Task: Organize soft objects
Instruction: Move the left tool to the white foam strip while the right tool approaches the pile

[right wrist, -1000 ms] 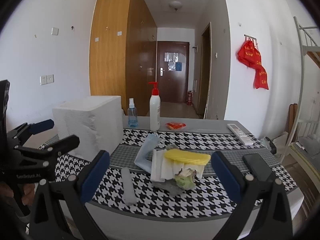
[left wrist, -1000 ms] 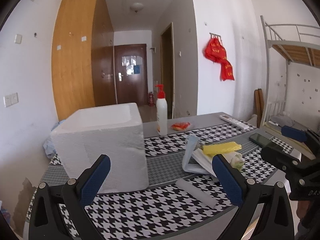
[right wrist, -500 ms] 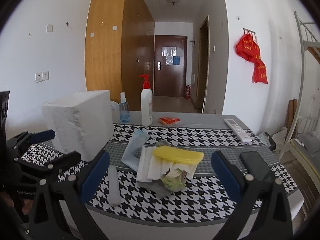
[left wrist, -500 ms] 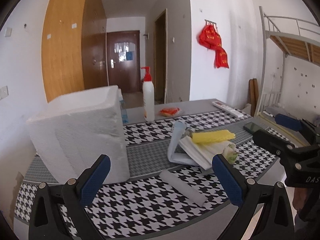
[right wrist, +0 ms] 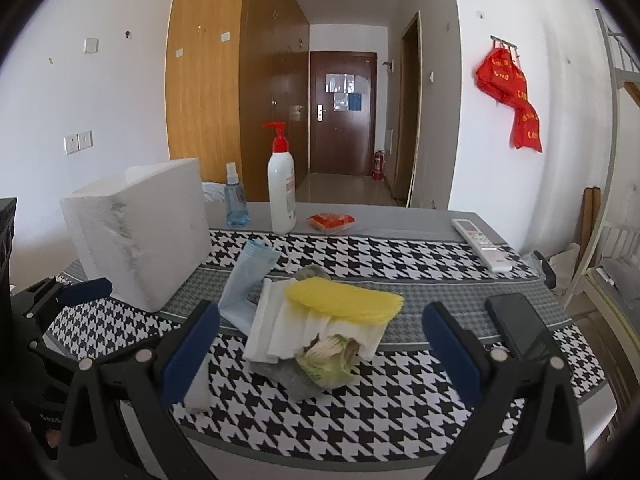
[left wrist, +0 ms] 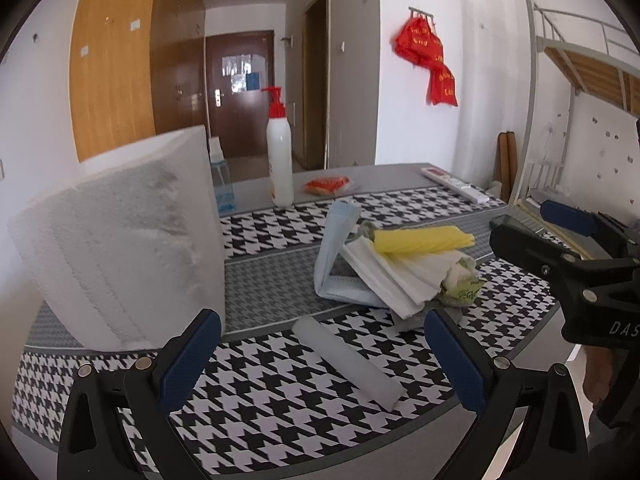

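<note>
- Foam box (right wrist: 138, 232), white and blocky, stands at the left of the surface (right wrist: 420, 216) on a houndstooth cloth (right wrist: 400, 412).
- Left tongs (left wrist: 316, 356) hang over the near edge with both blue pads wide apart and nothing between them; a white roll (left wrist: 346, 362) lies on the cloth below the gap.
- Behind the box stand a small blue spray bottle (right wrist: 236, 202) and a white pump bottle (right wrist: 281, 188) with a red top, just beside each other.
- Mid-surface sits the pile of soft things: a pale blue mask (right wrist: 248, 284) propped at its left, folded white tissues (right wrist: 280, 324), a yellow cloth (right wrist: 346, 296) on top, a green-and-white wad (right wrist: 328, 364) at the front.
- Right tongs (right wrist: 320, 354) are spread wide and empty, framing that pile from the near side.
- An orange packet (right wrist: 331, 222) lies at the back.
- To the right lie a white remote (right wrist: 482, 244) and a dark phone (right wrist: 520, 326).
</note>
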Demonstrator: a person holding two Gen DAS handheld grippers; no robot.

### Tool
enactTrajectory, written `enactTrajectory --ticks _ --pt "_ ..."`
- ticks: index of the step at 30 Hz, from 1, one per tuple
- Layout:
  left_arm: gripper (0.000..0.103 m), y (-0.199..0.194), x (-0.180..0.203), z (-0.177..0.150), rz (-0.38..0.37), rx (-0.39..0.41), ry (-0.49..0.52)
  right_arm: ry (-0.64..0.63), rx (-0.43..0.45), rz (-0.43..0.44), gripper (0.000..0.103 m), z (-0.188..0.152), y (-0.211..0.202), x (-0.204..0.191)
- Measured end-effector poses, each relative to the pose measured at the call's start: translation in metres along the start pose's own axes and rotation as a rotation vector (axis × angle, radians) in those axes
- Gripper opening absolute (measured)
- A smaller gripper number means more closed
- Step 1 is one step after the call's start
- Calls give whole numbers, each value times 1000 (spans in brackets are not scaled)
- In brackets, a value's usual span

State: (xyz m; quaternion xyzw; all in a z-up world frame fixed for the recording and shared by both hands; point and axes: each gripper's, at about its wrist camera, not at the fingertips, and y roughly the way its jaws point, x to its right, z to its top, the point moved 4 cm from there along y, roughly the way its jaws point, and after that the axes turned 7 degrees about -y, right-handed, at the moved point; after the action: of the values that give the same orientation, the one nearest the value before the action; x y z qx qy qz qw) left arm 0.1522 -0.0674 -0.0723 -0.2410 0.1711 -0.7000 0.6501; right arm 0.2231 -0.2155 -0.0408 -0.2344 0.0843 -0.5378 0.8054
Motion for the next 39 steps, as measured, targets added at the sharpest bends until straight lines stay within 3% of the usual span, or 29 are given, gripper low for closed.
enactTrajectory --ticks 16,26,30,34,39 --pt "98 40 6 -9 84 -111 -57 -12 -59 55 102 -5 32 17" --pt "81 61 8 -16 133 -195 -85 -1 -77 95 102 -5 45 28" --pt "69 69 5 -17 154 -228 -115 6 -87 105 102 -6 51 32" --pt "66 74 6 -17 168 -247 -119 6 -91 115 102 -6 55 35" --pt "51 81 10 -19 177 -278 -111 15 -110 131 102 -8 63 40"
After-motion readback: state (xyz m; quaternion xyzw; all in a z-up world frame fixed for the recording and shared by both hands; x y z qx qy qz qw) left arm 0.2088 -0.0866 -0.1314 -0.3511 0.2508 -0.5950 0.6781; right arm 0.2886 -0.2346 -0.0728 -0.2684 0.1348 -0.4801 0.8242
